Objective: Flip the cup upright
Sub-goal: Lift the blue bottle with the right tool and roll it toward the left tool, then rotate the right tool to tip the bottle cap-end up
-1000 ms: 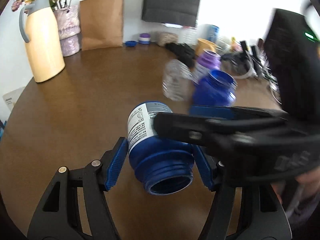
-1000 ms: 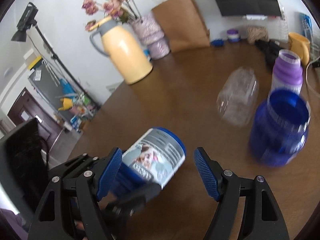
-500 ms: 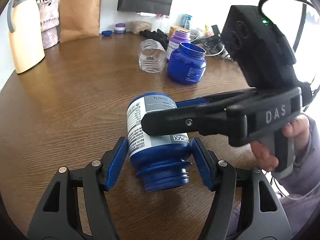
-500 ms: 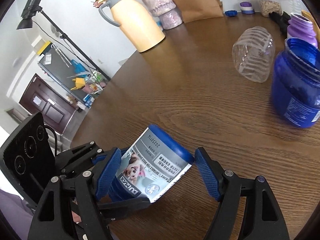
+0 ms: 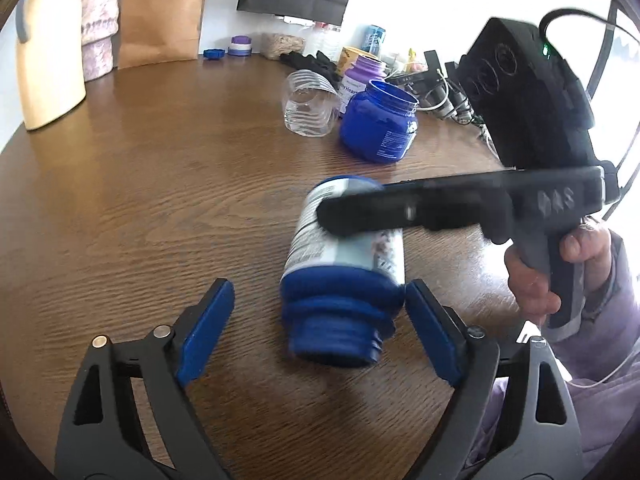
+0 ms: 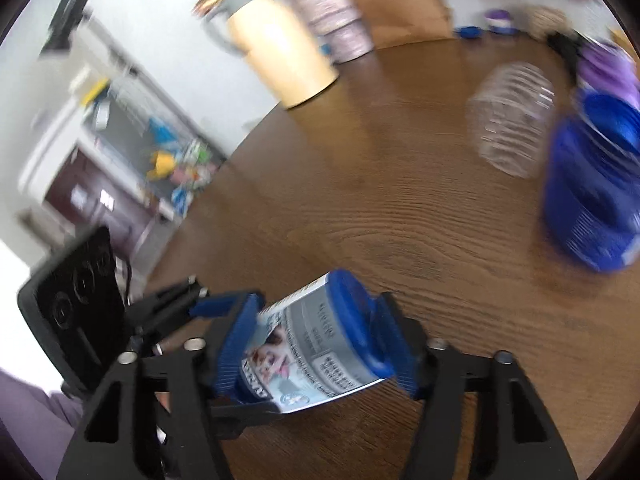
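Note:
The cup is a blue jar with a grey-white label (image 5: 340,276), lying on its side on the brown table (image 5: 160,200), its open threaded mouth toward the left wrist camera. My left gripper (image 5: 316,332) is open; the jar's neck sits between its blue pads, the left pad well clear. My right gripper (image 6: 316,344) is shut on the jar's labelled body (image 6: 316,340) from the sides, near its base end. In the left wrist view the right gripper's black finger (image 5: 400,208) crosses over the jar.
An upright blue jar (image 5: 380,124), a clear ribbed cup on its side (image 5: 308,108) and a purple jar (image 5: 360,76) stand further back. A cream jug (image 5: 48,64), vase, paper bag (image 5: 160,12) and cables line the far edge.
My left gripper has let go of the jar and opened wide. My right gripper has closed on the jar's body. The jar has shifted right in the left wrist view.

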